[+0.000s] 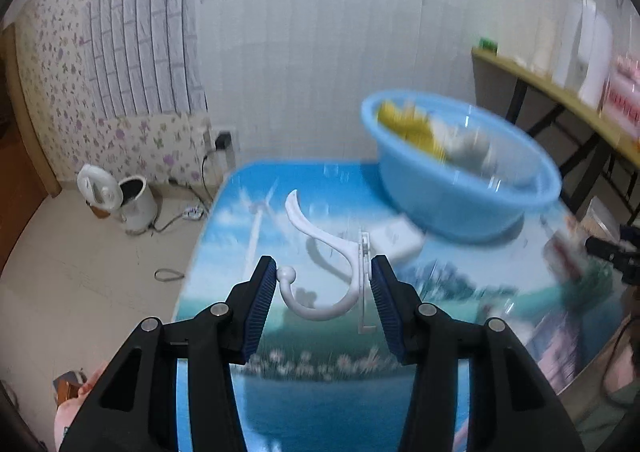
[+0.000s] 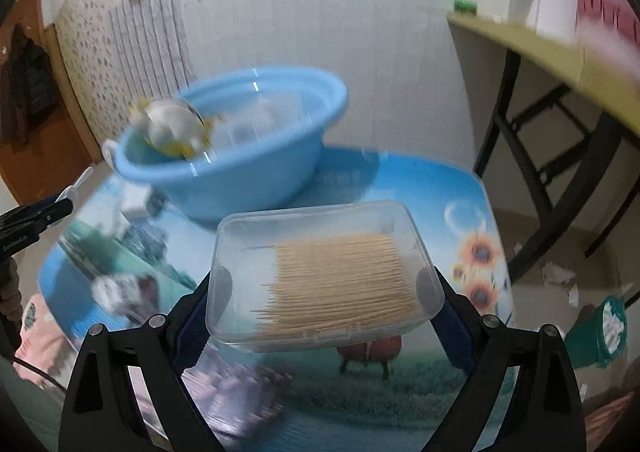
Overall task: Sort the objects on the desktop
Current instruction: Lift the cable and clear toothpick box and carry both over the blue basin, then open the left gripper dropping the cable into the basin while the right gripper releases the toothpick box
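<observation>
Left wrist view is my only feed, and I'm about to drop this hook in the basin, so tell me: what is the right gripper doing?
Observer: The right gripper is shut on a clear plastic box, held by its two short sides.
Operator: What is in the box?
Observer: Toothpicks, a dense flat layer, tips pointing left in the right wrist view.
Operator: Is it on the table?
Observer: No, the printed table shows beneath it, and the blue basin stands behind.
</observation>
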A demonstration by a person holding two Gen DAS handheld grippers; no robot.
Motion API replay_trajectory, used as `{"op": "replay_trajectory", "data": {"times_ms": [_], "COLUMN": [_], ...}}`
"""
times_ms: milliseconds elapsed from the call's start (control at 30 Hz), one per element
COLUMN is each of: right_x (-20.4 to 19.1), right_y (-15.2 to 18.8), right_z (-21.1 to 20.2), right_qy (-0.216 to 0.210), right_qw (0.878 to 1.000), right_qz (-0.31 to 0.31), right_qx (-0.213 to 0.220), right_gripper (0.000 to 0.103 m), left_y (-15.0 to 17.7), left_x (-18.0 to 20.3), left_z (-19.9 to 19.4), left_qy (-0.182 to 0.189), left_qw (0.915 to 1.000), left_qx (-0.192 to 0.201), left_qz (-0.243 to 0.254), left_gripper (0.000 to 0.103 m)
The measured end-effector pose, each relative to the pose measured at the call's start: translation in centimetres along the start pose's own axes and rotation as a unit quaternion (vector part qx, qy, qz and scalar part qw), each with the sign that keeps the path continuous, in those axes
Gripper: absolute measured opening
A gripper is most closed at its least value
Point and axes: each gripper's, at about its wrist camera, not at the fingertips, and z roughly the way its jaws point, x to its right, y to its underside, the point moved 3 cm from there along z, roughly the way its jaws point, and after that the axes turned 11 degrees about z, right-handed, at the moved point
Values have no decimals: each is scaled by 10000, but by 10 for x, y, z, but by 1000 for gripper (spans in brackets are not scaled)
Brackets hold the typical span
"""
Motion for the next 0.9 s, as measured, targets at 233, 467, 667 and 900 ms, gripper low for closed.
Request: {"op": "replay_trajectory", "data": {"times_ms": [233, 467, 667, 900], "right_x": [-29, -55, -58, -60], "right_y": [-39, -51, -59, -68], "right_z": [-10, 12, 26, 37], "right_qy": [-278, -471, -376, -378], "right_qw": [9991, 9980, 9981, 9978], "right_qz": [-215, -400, -494, -536], "right_qx": [242, 143, 8, -41], "right_gripper": [92, 92, 92, 92], "left_y": [-63, -113, -137, -151], "left_x": [17, 53, 76, 97], "left_z": [-23, -6, 29, 62], "left_qy": [-4, 367, 695, 959], "left_qw": [9976, 9918, 9906, 9884], "left_qx": [573, 937, 762, 588], "left_qz": [395, 788, 901, 1017], "left_gripper": [48, 48, 48, 48]}}
